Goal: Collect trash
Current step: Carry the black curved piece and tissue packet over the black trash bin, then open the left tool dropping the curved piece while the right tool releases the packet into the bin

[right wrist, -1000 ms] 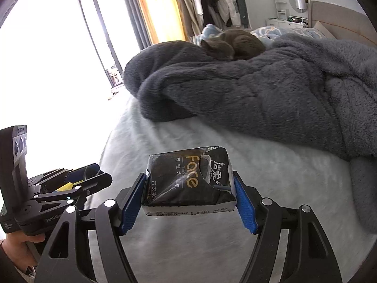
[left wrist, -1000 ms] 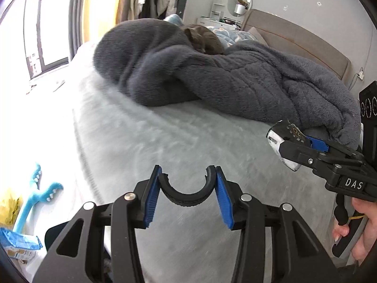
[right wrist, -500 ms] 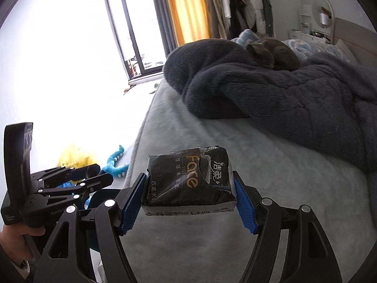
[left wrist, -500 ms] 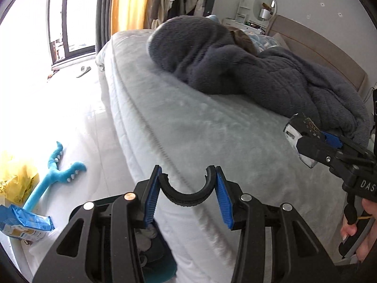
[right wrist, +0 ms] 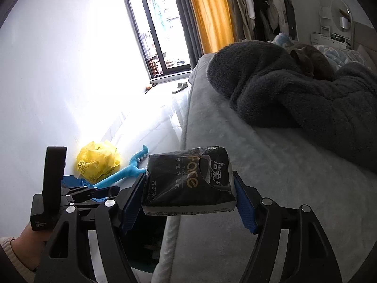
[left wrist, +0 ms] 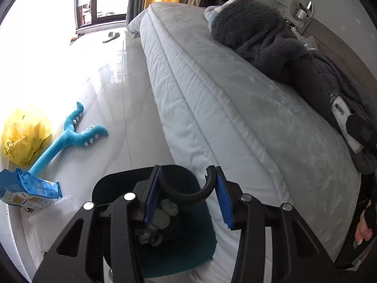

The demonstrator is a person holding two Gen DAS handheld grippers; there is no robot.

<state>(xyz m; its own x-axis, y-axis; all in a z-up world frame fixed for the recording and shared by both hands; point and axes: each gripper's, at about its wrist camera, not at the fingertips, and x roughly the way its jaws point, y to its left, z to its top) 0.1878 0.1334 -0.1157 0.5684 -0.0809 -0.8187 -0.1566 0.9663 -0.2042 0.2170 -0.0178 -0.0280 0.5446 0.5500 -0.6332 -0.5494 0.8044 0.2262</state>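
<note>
Between the blue pads of the right tool (right wrist: 188, 202), a black plastic tissue pack with gold lettering (right wrist: 188, 181) is clamped by its two short ends, hanging in the air over the near edge of the grey bed (right wrist: 271, 165). The left tool (left wrist: 187, 194) grips a black curved handle (left wrist: 187, 194) between its pads, above a dark teal trash bin (left wrist: 183, 254) that stands on the floor right beside the bed and holds crumpled pale wads (left wrist: 168, 208). Left of the bin on the pale tiled floor (left wrist: 106, 82) lie a blue snack bag (left wrist: 26, 189), a blue forked plush toy (left wrist: 68, 136) and a crumpled yellow plastic bag (left wrist: 24, 134). Farther off, a dark grey fleece blanket (right wrist: 294, 99) is heaped on the bed, with a grey cat (right wrist: 311, 61) lying on it, and a slipper (right wrist: 180, 87) sits by the window
</note>
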